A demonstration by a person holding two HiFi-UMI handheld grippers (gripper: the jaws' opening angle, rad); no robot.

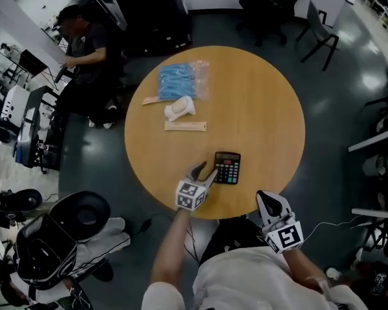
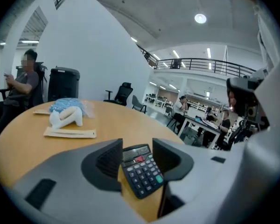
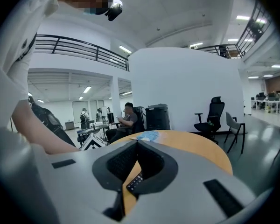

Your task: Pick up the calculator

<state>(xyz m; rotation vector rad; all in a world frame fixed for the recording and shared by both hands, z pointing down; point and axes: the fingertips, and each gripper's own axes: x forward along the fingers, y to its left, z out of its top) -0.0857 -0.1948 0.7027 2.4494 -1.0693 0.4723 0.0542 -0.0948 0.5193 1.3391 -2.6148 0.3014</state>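
Observation:
The black calculator (image 1: 227,167) lies flat on the round wooden table (image 1: 258,95), near its front edge. My left gripper (image 1: 205,171) hovers just at the calculator's left side, open. In the left gripper view the calculator (image 2: 141,169) shows in the gap between the two spread jaws of the left gripper (image 2: 137,160), and neither pad presses on it. My right gripper (image 1: 269,199) hangs off the table's front edge, to the right of the calculator. In its own view the right gripper (image 3: 137,143) has its tips together and holds nothing; a strip of the calculator (image 3: 134,183) shows below them.
Further back on the table lie a blue plastic packet (image 1: 176,81), a white curved object (image 1: 180,108) and a flat paper-wrapped strip (image 1: 185,126). A seated person (image 1: 84,50) is beyond the table at back left. Office chairs (image 1: 271,2) stand behind.

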